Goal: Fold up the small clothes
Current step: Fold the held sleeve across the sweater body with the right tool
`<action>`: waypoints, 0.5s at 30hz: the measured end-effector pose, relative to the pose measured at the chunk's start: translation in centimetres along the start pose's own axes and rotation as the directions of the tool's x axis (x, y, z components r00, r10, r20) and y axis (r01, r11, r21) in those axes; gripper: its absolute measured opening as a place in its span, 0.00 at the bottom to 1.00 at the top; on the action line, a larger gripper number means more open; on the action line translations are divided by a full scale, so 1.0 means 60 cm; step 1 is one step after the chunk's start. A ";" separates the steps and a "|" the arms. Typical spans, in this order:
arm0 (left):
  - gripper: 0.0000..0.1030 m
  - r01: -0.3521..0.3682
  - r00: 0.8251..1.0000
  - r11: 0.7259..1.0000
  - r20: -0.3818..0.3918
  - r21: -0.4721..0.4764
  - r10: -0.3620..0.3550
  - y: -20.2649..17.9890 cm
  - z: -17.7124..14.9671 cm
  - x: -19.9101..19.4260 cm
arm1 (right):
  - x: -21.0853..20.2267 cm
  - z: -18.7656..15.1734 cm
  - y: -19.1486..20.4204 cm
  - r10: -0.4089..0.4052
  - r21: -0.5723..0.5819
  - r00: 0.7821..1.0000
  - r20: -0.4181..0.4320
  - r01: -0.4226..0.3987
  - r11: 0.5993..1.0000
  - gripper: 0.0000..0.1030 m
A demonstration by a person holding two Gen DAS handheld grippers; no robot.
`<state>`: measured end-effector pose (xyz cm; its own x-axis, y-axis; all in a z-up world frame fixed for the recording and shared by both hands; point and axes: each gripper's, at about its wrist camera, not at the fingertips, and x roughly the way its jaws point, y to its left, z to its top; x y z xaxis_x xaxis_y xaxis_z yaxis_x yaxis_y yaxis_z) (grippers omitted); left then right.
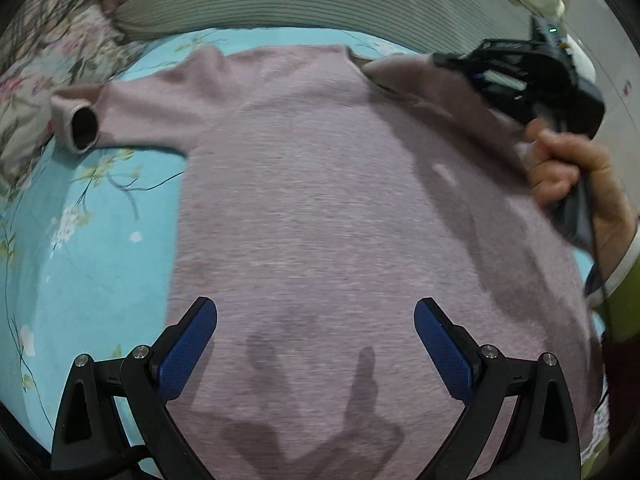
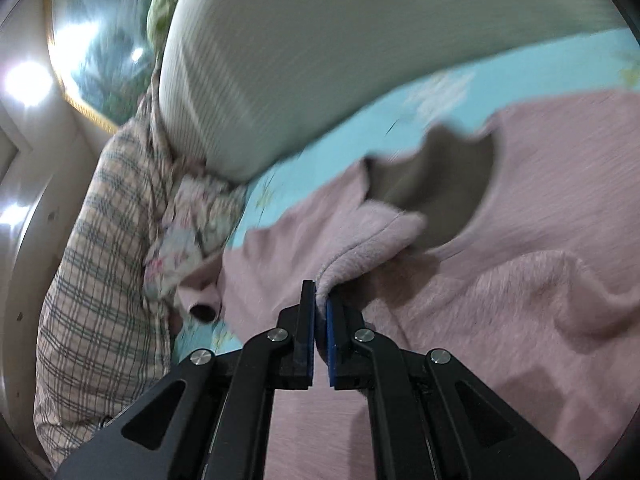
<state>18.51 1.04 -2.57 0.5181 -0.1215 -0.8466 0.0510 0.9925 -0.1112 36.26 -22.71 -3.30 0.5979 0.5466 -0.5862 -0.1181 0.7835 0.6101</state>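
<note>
While your right gripper (image 2: 321,300) is pinching the sweater's (image 1: 320,200) shoulder, your left gripper (image 1: 316,320) is hovering wide open, empty, above its hem.

Home bedroom: floral bedsheet (image 1: 100,240), striped pillow (image 2: 320,60), plaid bedding (image 2: 100,300).

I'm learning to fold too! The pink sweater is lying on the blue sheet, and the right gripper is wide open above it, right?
Not quite. The right gripper is shut, pinching the pink sweater, as the right wrist view shows. The sweater does lie on the blue sheet.
</note>
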 end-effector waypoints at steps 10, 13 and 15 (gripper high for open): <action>0.97 0.032 1.000 0.999 0.000 -0.031 -0.032 0.029 0.038 0.038 | 0.036 -0.033 0.005 0.077 0.066 0.992 -0.101 -0.070 0.995 0.51; 0.97 0.076 0.997 0.997 0.002 -0.033 -0.076 0.013 0.074 0.066 | -0.027 -0.029 -0.002 0.080 0.092 0.997 -0.019 -0.077 0.993 0.51; 0.97 0.087 0.996 0.996 0.004 -0.026 -0.087 -0.005 0.103 0.087 | -0.086 -0.028 -0.010 0.064 0.108 0.996 0.056 -0.070 0.992 0.51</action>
<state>26.47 0.21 -3.73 0.5148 -0.2073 -0.8319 0.0737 0.9774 -0.1980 31.92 -25.52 -1.55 0.6325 0.5783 -0.5153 -0.0735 0.7070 0.7034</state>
